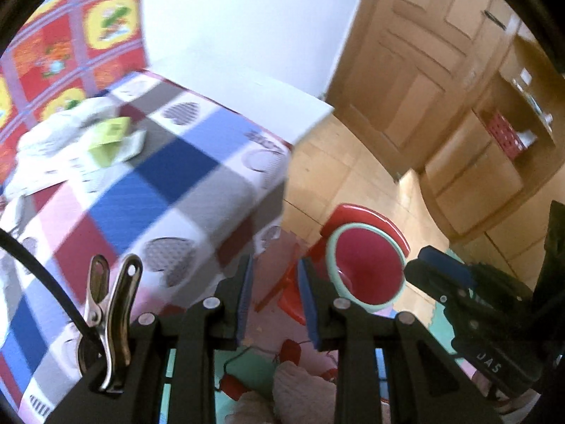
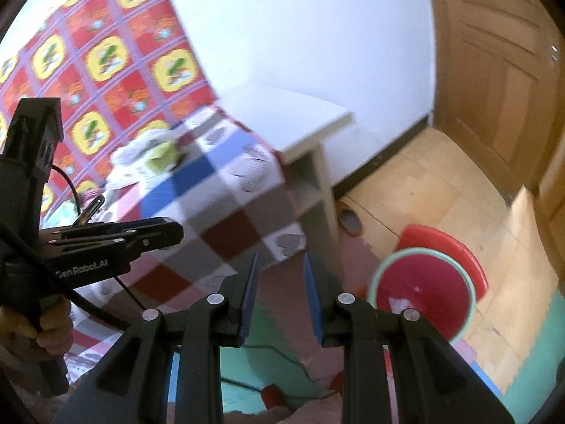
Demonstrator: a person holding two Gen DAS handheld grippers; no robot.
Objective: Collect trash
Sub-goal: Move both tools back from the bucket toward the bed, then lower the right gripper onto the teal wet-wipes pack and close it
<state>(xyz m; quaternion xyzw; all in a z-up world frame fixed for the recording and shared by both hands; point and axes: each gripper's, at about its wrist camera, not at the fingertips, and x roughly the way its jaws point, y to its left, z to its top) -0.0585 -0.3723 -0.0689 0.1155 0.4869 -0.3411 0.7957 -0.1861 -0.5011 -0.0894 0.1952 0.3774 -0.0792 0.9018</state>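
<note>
A heap of white crumpled paper and a yellow-green packet lies at the far left of the table with the checked cloth; the same trash heap shows small in the right wrist view. A red bin with a mint-green rim stands on the floor to the right of the table, also the bin holding a white scrap. My left gripper is open and empty, over the table's near corner. My right gripper is open and empty, left of the bin.
A white shelf unit stands behind the table against the wall. A wooden door and wooden cabinets are at the right. Coloured foam mats cover the floor near me. A person's hand holds the left gripper's handle.
</note>
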